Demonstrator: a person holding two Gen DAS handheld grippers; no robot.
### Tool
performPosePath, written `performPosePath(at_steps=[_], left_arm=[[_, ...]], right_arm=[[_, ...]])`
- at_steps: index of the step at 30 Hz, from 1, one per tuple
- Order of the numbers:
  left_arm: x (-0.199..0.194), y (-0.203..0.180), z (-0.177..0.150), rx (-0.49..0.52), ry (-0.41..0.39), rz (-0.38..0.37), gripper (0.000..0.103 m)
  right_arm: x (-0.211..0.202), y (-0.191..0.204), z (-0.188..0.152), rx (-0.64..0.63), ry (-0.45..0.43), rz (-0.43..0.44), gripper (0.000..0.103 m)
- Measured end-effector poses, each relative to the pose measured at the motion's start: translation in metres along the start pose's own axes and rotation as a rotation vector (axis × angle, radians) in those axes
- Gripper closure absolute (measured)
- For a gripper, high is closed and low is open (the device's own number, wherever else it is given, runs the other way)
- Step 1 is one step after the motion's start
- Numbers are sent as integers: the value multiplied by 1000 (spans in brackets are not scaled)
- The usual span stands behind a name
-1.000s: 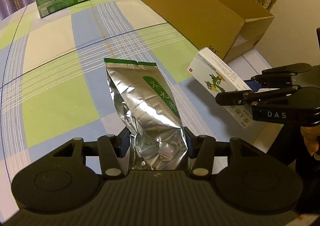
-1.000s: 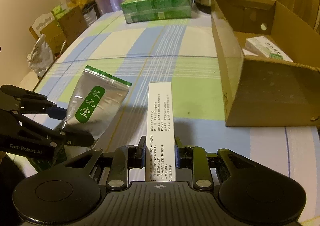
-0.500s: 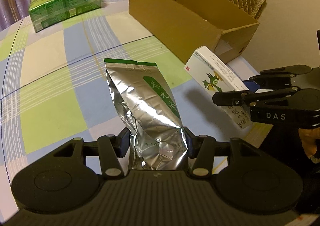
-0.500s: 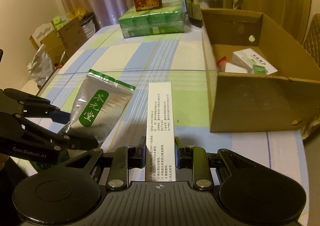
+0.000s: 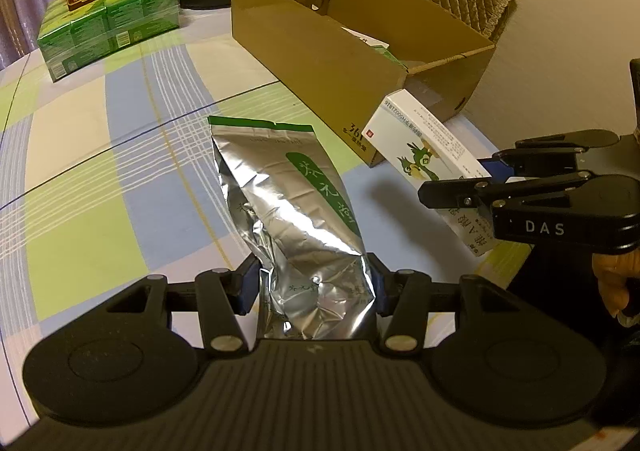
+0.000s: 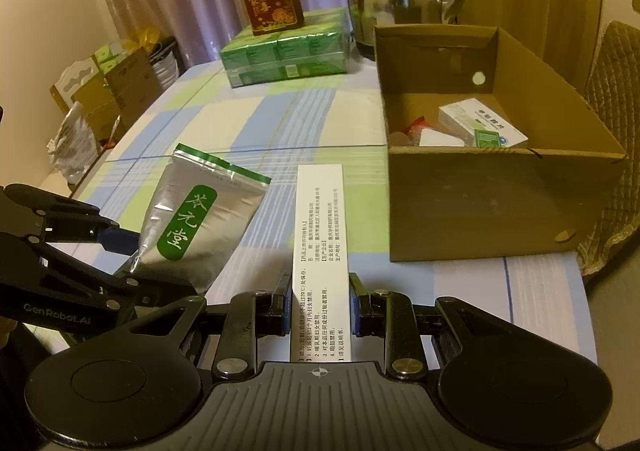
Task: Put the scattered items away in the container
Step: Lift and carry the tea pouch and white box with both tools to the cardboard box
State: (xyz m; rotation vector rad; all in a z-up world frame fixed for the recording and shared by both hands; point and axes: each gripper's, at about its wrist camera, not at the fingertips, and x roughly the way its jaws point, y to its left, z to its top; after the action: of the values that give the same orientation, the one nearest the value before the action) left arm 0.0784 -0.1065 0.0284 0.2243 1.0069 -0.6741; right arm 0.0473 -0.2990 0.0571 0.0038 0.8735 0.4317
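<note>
Two grippers each carry an item. Left wrist view: the left gripper (image 5: 312,287) clamps a silver tea pouch (image 5: 288,203) held above the checked tablecloth (image 5: 80,155), left of the cardboard box (image 5: 320,63). Right wrist view: the right gripper (image 6: 320,305) pinches a white medicine box (image 6: 320,251), near the cardboard box's front wall.

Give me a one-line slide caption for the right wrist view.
Right gripper holds a white medicine box, left gripper a foil pouch, both short of the cardboard box.
</note>
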Motion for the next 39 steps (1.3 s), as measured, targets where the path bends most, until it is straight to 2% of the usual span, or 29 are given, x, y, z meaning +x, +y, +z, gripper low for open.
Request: performPosePath(at_steps=[16, 31, 39], left_arm=[[1, -6, 12, -11, -27, -13, 55], [-3, -45, 73, 1, -129, -80, 55], [3, -69, 100, 7, -152, -117, 55]], right_arm=[[-18, -9, 6, 15, -43, -22, 80], [-55, -60, 34, 38, -139, -117, 80], [-62, -84, 50, 34, -166, -146, 80]])
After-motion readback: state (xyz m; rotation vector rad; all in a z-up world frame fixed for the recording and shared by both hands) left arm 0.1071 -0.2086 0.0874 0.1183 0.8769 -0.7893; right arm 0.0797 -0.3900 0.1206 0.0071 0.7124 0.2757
